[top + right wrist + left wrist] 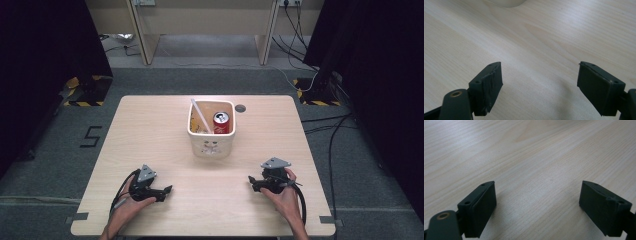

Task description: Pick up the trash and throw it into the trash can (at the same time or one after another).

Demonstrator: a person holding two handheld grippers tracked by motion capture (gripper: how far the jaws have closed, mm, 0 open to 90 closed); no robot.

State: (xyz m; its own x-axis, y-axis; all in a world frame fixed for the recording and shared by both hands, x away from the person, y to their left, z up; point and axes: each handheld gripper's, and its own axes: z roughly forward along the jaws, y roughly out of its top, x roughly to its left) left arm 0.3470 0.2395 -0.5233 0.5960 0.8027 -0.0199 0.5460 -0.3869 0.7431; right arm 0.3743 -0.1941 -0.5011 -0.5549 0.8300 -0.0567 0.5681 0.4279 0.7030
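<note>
- Pale wood table fills the middle of my high view, with grey floor round it.
- My left gripper sits at the lower left of that view, low on the table, held in the left hand, jaws pointing toward the frame's centre.
- In the left gripper view, the left gripper has its jaws spread wide, one at the lower left, one at the lower right, with bare wood between them and nothing held.
- My right gripper lies at the lower right of the high view, in the right hand, jaws also pointing toward the centre.
- In the right gripper view, the right gripper is likewise wide apart and holds nothing; the left pad looks worn and ragged at its edge.
- Between and above the two grippers in the high view, just above frame centre, stands a cream tub, well apart from both.
- Inside the tub, a red can stands upright at the right side.
- A white straw leans in the tub's left side, its top tilted toward the upper left.
- At the top edge of the right gripper view I see a rounded cream base, the tub, blurred.
- A small dark round hole marks the table just right of the tub's far corner.
</note>
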